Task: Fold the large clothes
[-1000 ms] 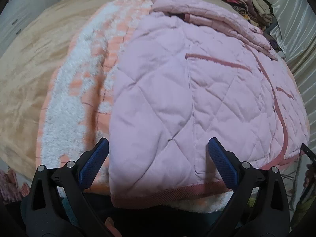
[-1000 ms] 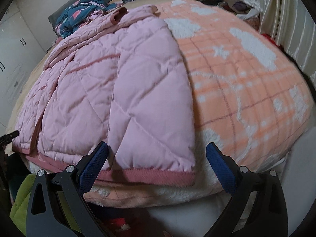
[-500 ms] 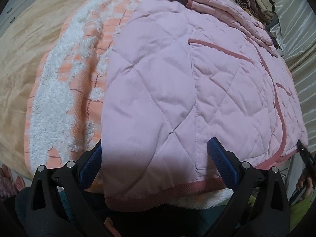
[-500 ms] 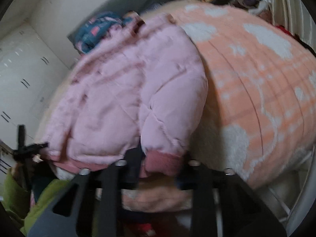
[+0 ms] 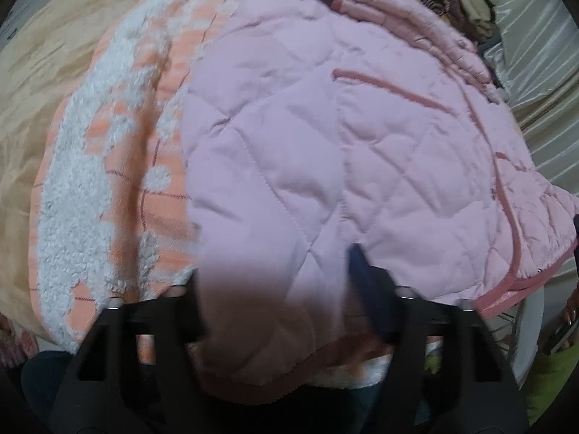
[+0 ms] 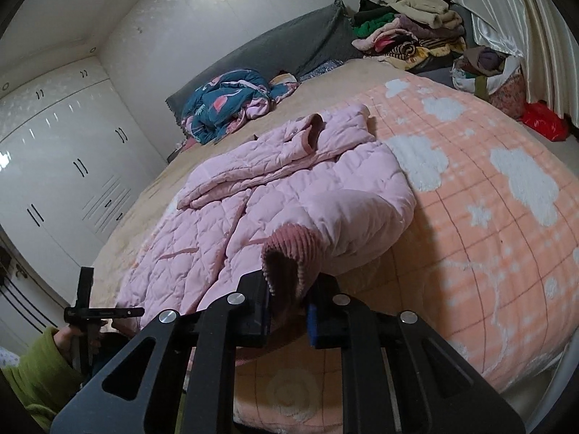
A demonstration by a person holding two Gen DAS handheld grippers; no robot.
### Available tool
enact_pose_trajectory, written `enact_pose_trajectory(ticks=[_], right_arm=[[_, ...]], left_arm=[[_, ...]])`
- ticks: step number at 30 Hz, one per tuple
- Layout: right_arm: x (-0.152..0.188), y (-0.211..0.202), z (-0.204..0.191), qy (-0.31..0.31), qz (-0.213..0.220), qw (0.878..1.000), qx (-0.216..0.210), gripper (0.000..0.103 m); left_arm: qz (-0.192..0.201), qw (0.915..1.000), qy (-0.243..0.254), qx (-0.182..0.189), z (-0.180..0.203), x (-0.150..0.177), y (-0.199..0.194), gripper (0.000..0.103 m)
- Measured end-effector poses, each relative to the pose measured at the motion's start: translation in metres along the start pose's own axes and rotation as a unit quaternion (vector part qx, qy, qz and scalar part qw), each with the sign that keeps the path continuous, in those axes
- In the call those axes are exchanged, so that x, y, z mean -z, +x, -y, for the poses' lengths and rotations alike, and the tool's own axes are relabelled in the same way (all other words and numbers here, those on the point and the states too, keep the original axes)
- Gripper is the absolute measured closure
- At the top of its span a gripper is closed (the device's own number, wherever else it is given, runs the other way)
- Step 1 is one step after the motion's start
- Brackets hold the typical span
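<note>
Tongs of the right hand (image 6: 287, 316), closed on the ribbed, darker-pink hem of a quilted pink jacket (image 6: 289, 199); the pinched corner stands raised off the bed, the fabric behind it bulging into a soft fold. Tongs of the left hand (image 5: 280, 289), part-way closed, the jaws having just been closing with the jacket's near hem between them: the right pad (image 5: 365, 285) presses into the quilting, while the left pad is hidden under the cloth, so a firm grip cannot be confirmed. The left tongs also show at the lower left of the right wrist view, held by a hand in a green sleeve (image 6: 32, 372). The jacket lies spread front-up at the near edge of the bed, partly on an orange checked blanket with white fleecy clouds (image 6: 488, 217) and partly on a tan bedspread (image 5: 47, 83); one sleeve is folded across its upper part. Farther up the bed, a crumpled blue patterned garment (image 6: 228, 101) beside a grey headboard (image 6: 286, 47), and a heap of folded clothes (image 6: 405, 32) at the far right corner. White wardrobe doors (image 6: 61, 166) on the left, pale curtains (image 6: 535, 32) on the right.
</note>
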State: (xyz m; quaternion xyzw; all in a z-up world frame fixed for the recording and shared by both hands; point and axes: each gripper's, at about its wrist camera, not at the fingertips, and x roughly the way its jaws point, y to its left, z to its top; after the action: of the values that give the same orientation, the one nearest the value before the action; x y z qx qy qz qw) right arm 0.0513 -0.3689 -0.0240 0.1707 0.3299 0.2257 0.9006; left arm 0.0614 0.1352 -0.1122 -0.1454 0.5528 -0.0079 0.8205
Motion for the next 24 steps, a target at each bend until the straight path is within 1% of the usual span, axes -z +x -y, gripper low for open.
enact_pose_trajectory(ticks=[1, 2, 4, 9, 14, 24], right_arm=[[-0.002, 0.000, 0.000, 0.000, 0.000, 1.000, 0.000, 0.089], [-0.002, 0.000, -0.001, -0.001, 0.000, 1.000, 0.001, 0.089], [-0.003, 0.000, -0.001, -0.002, 0.001, 1.000, 0.005, 0.089], [-0.009, 0.001, -0.002, 0.000, 0.014, 1.000, 0.007, 0.089], [-0.018, -0.003, -0.004, 0.012, 0.028, 0.999, 0.008, 0.089], [-0.040, -0.009, -0.007, 0.028, 0.046, 0.999, 0.005, 0.090]], left_arm=[[0.010, 0.9999, 0.005, 0.000, 0.003, 0.000, -0.004, 0.071], [0.026, 0.9996, 0.012, -0.006, 0.005, 0.000, -0.010, 0.083], [0.044, 0.9988, 0.021, 0.003, 0.009, -0.003, -0.020, 0.088], [0.070, 0.9969, 0.036, 0.008, 0.019, -0.013, -0.039, 0.092], [0.112, 0.9926, 0.042, 0.020, 0.031, -0.024, -0.069, 0.093], [0.147, 0.9875, 0.048, 0.031, 0.046, -0.050, -0.093, 0.094]])
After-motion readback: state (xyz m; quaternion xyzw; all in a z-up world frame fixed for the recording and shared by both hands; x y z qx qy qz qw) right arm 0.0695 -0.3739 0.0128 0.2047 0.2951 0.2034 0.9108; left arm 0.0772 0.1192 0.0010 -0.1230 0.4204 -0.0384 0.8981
